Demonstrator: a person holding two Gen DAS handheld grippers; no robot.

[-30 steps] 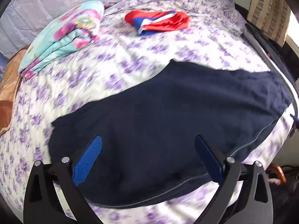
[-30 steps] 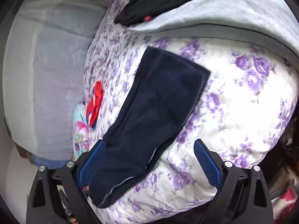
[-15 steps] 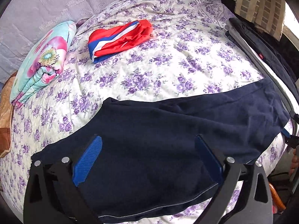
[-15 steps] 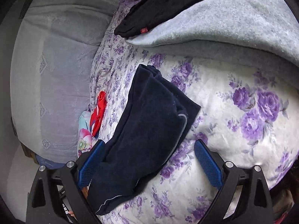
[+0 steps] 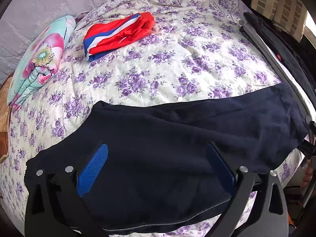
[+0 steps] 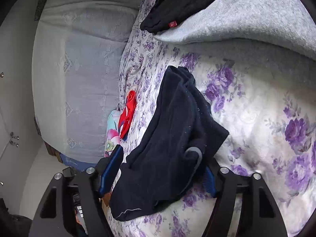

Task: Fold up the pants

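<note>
Dark navy pants (image 5: 177, 138) lie across the near edge of a bed with a purple-flowered sheet (image 5: 167, 69). My left gripper (image 5: 156, 167) is open, its blue pads (image 5: 92, 169) spread over the waist end of the pants, holding nothing. In the right wrist view the leg end of the pants (image 6: 173, 138) is bunched between the jaws of my right gripper (image 6: 158, 173). The jaws stand part closed around the cloth, and a grey hem loop (image 6: 195, 154) curls up by the right finger. Whether the pads pinch the cloth I cannot tell.
A folded red, white and blue garment (image 5: 118, 35) and a folded floral blanket (image 5: 39, 59) lie at the far left of the bed. Grey and black clothes (image 6: 237, 15) are stacked along the right edge. A pale headboard (image 6: 79, 69) stands behind.
The right gripper moved in onto the leg end and its jaws narrowed; the cloth bunched up between them. The left gripper shifted its view toward the bed; it stayed open.
</note>
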